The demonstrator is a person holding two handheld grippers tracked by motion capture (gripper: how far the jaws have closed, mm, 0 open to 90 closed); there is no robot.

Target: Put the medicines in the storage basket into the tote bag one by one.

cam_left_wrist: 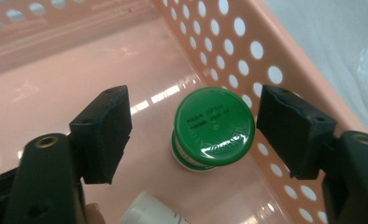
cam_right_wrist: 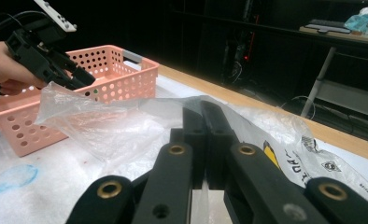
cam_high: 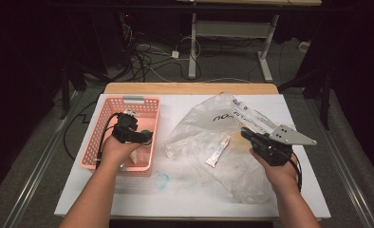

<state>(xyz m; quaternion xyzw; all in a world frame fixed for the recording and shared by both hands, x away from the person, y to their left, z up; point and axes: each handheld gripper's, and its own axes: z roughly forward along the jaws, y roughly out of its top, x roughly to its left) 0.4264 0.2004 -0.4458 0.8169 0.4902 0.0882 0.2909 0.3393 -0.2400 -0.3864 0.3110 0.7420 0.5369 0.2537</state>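
Left claw (cam_left_wrist: 194, 135) is inside the pink basket (cam_left_wrist: 285, 56), pointing down, jaws spread with a gap on each side of the green-capped bottle (cam_left_wrist: 215, 126). The bottle stands upright between the two pads, touching neither; it sits on the basket floor just beside the perforated side wall. A white container (cam_left_wrist: 149, 212) lies nearer the camera than the bottle, below the claw, partly cut off by the frame edge.

In the high view the left claw (cam_high: 144, 135) hangs over the near-right part of the basket (cam_high: 128, 102), hand gripping it from behind.

Right claw (cam_right_wrist: 203, 116) has its jaws pressed together, pinching the clear plastic bag (cam_right_wrist: 102, 126) at its edge; the film rises loose beyond the tips. In the high view the right claw (cam_high: 246, 134) sits at the bag's (cam_high: 199, 123) right side, a small white tube (cam_high: 218, 151) lying inside the bag to the claw's left. Bag and basket rest on the white counter (cam_high: 194, 199).
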